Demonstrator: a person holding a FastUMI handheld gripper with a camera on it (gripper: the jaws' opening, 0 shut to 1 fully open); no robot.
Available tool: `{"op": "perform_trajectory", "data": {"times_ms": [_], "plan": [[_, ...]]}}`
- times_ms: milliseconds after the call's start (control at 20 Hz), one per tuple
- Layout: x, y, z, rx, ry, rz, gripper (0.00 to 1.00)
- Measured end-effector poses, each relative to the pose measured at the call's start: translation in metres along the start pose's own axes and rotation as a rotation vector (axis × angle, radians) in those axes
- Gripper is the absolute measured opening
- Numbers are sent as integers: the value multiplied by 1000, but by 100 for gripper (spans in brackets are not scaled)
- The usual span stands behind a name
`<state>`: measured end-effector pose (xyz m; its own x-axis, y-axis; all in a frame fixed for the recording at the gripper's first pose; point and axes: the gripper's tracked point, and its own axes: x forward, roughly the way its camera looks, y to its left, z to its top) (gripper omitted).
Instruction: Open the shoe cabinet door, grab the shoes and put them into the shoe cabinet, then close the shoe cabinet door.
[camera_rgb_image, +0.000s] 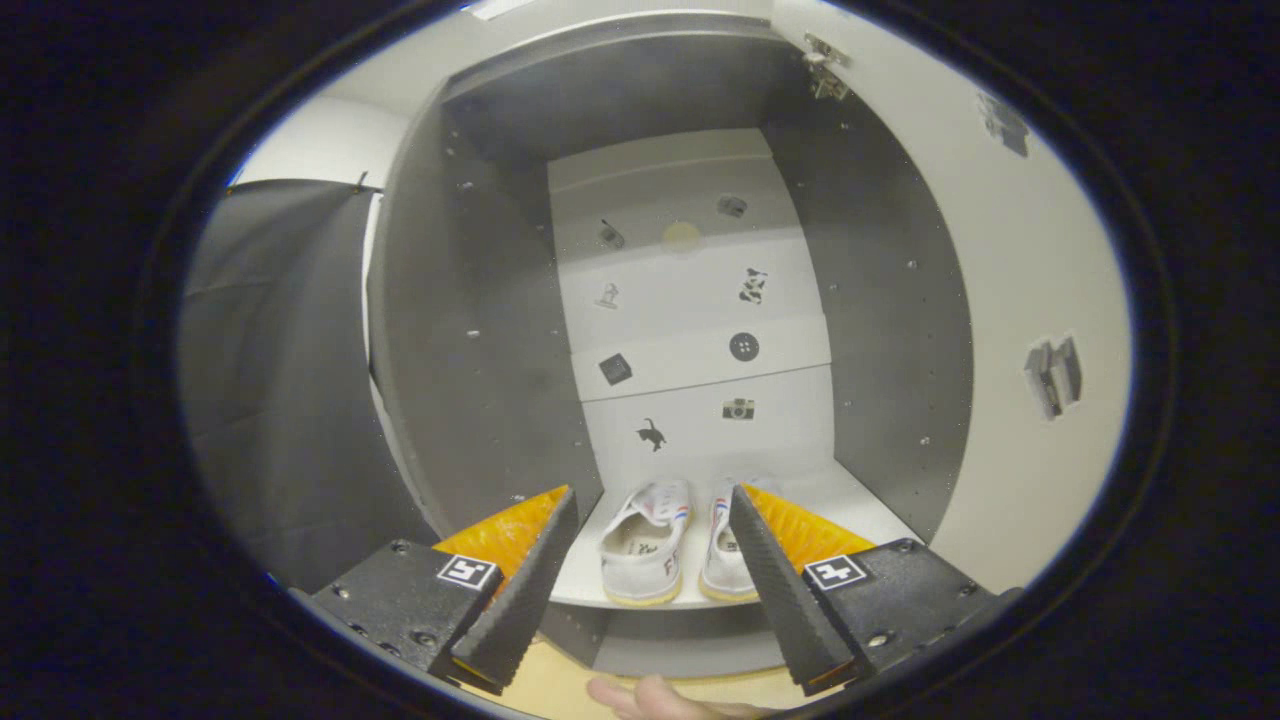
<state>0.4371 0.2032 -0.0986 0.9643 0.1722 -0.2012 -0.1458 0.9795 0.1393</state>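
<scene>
White shoes (680, 540) on cabinet shelf (860, 505) | tool (650, 520) spread wide, holding nothing | door (1020, 330) open

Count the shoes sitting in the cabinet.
2. The left shoe and the right shoe stand side by side on the cabinet's bottom shelf, beyond the open gripper.

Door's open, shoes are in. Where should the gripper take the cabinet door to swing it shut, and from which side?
Judging by the hinge at the cabinet's right wall, the door stands open to the right of the shoes. Take its free edge, farthest from the hinge, coming from its outer face and pushing across. The gripper is open, holding nothing.
</scene>
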Motion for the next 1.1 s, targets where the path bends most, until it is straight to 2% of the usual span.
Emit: {"op": "perform_trajectory", "data": {"times_ms": [300, 450, 800, 950, 1100], "plan": [[-94, 22, 5, -30, -86, 23, 97], [-146, 22, 2, -37, -88, 11, 97], [-277, -3, 14, -134, -128, -64, 97], [-316, -12, 21, -180, -142, -79, 97], [-344, -33, 20, -176, -119, -74, 97]]}}
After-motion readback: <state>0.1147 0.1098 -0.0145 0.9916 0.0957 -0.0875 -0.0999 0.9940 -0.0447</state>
